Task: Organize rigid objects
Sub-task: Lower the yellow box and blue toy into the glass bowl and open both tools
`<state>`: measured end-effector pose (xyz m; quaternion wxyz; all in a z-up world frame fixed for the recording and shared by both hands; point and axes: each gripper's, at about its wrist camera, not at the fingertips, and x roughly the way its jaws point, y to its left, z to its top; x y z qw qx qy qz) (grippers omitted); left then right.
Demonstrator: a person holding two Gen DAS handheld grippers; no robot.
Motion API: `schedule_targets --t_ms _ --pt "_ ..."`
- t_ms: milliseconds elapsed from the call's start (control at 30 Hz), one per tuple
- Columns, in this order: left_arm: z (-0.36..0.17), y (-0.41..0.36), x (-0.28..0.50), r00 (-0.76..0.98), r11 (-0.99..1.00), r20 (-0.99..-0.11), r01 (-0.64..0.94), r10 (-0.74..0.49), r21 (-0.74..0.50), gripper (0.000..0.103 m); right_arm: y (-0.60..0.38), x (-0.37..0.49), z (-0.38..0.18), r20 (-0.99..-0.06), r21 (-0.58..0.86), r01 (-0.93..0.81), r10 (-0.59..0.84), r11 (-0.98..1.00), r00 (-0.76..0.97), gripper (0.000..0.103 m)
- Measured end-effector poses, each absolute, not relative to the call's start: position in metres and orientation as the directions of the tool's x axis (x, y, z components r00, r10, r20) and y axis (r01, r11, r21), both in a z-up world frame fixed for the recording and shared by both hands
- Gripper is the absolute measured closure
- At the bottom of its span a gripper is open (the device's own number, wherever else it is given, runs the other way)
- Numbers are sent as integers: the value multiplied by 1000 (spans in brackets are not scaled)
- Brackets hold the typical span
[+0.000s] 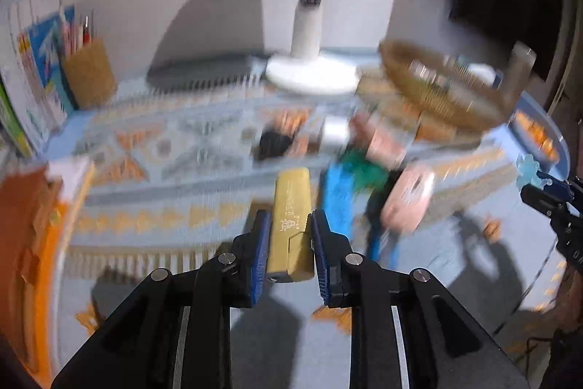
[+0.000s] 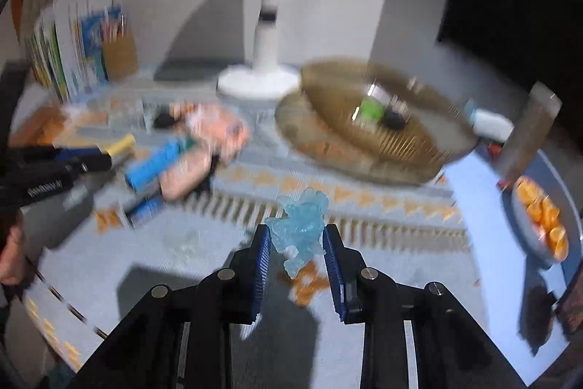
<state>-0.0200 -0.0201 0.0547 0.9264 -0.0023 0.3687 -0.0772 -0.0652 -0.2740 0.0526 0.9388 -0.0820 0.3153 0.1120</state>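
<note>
Left of the lamp stands a pen cup. In front of the lamp the left tongs pinch a gold bar, lifted off the bench. Right of the lamp sits a basket; before it the right tongs pinch a pale blue figure.

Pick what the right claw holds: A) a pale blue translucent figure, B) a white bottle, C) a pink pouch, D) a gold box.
A: in the right wrist view the right claw is shut on the blue figure; the gold box sits in the left claw.
</note>
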Motion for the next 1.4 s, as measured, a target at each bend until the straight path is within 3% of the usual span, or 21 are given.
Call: schedule_targets --t_ms 200,333,433,600,833,867,900,933,967,1000,1200,1333,1400 --pt "133 -61 -4 774 950 -556 289 -303 -116 85 -323 -56 130 -436 -16 -142 121 990 892 74" --pt "160 -102 28 760 916 -518 374 -392 -145 85 -355 -29 154 -404 87 -79 108 993 909 74" --pt "157 -133 55 717 892 -537 412 -445 -188 85 -372 0 151 -431 174 -68 138 982 892 74" --pt "109 -172 109 517 829 -654 421 -552 -367 85 -384 55 110 -569 259 -68 209 964 795 74" --pt "81 -218 125 511 849 -702 457 -495 -266 85 -393 93 67 -680 249 -2 177 968 712 74" --pt "84 -220 124 526 848 -694 470 -491 -244 83 -396 97 64 -688 245 13 164 969 707 73" --pt "86 -221 122 535 845 -687 482 -493 -231 67 -397 98 64 -691 237 24 151 971 707 70" --pt "94 -225 118 561 847 -677 498 -477 -184 55 -400 97 66 -692 225 31 137 974 709 59" --pt "102 -224 112 590 855 -666 498 -456 -145 30 -403 94 70 -685 205 42 112 978 720 44" --pt "115 -216 103 625 860 -636 495 -453 -125 21 -404 88 75 -662 191 54 88 980 744 40" --pt "171 -171 54 730 866 -498 491 -468 -94 19 -408 43 119 -567 212 23 104 977 817 37" --pt "192 -125 9 790 894 -432 436 -436 -107 10 -388 6 139 -496 247 -77 195 966 846 9" --pt "194 -93 -18 823 914 -402 385 -401 -125 0 -371 -14 140 -471 259 -145 256 955 844 7"
